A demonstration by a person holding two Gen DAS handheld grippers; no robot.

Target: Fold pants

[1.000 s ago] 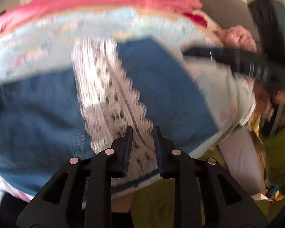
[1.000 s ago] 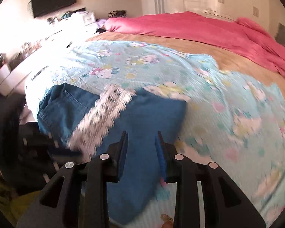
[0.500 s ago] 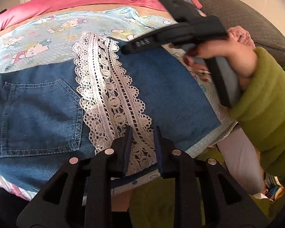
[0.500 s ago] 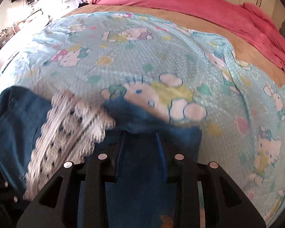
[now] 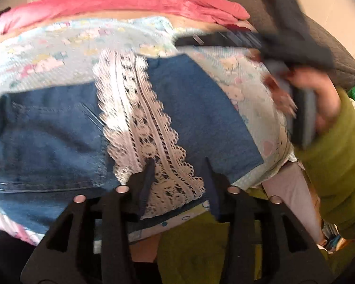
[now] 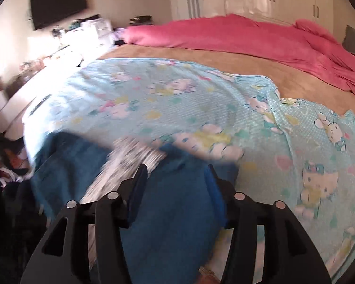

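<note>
Folded blue denim pants w/ white lace trim (image 5: 139, 118) lie flat at the bed's (image 6: 201, 54) near edge, so left tool (image 5: 177, 177) & right tool (image 6: 175, 184) hover wide open, gripping nothing, prob. sizing next fold.

1. A wide bed (image 6: 201, 54) with a tan-brown fitted sheet fills the middle of the room.
2. A rumpled pink blanket (image 6: 260, 35) lies along the bed's far edge.
3. A light-blue cartoon-cat print sheet (image 6: 177, 99) covers the near half, up to the near edge.
4. A black flat television (image 6: 59, 4) hangs on the beige wall at far left.
5. Under it a white cluttered dresser (image 6: 92, 29) stands in strong glare.
6. White wardrobe doors with slim handles (image 6: 272, 0) line the back wall.
7. A dark grey quilted headboard (image 5: 331, 47) stands at the right.
</note>
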